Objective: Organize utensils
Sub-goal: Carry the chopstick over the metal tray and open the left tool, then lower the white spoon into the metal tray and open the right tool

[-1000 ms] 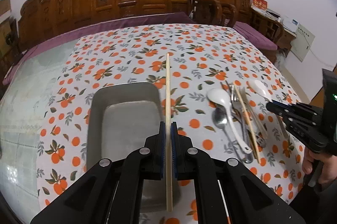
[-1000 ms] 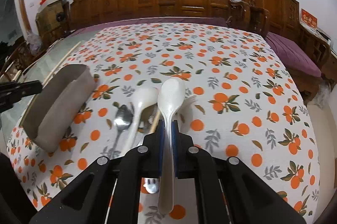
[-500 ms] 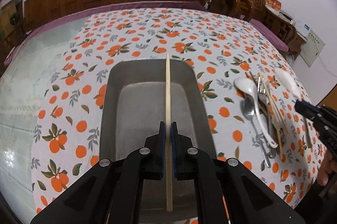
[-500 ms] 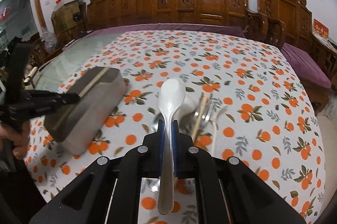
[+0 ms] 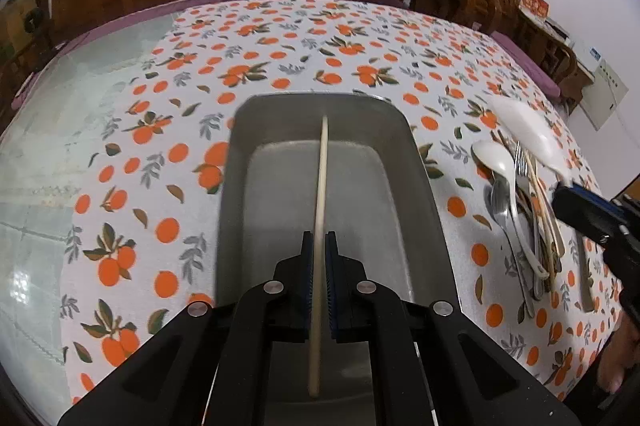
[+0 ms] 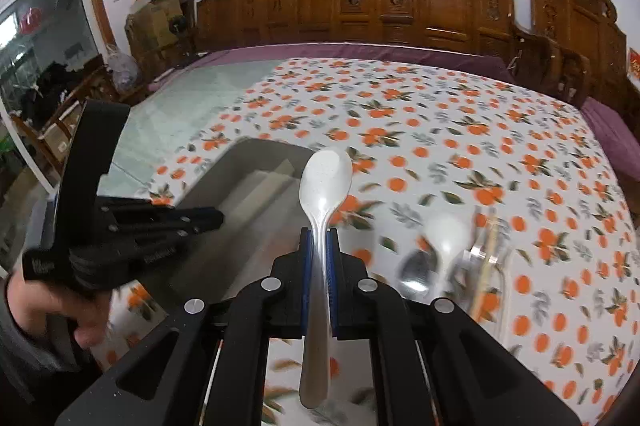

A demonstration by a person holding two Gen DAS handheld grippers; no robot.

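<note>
- Bench (image 5: 132, 113): covered with an orange-print cloth, which probably offers some friction, so utensils lying on it should not slide freely.
- Metal tray (image 5: 320, 209): rectangular, rigid, with raised walls and a smooth floor. It stands on the bench, left of the utensil pile. Judged heavy enough to stay put when light items are dropped in; items may skate on its floor.
- Utensil pile (image 5: 520, 218): a white spoon, metal spoons, a fork and chopsticks lie overlapping on the cloth. Metal pieces are likely stiff and slick; take each by the handle, clear of its neighbours.
- White spoon (image 6: 320, 226): held by the right gripper (image 6: 319, 282), clenched on the narrow handle, bowl forward, above the tray's near edge. Probably hard plastic or ceramic, light, glossy, possibly brittle; set down low rather than drop.
- Chopstick (image 5: 320, 218): held by the left gripper (image 5: 319, 286), clenched near the stick's lower third, lengthwise over the tray interior. Thin, light, stiff, likely wood; a grip off-centre lets it pivot, so keep it aligned with the tray's long axis before release.
</note>
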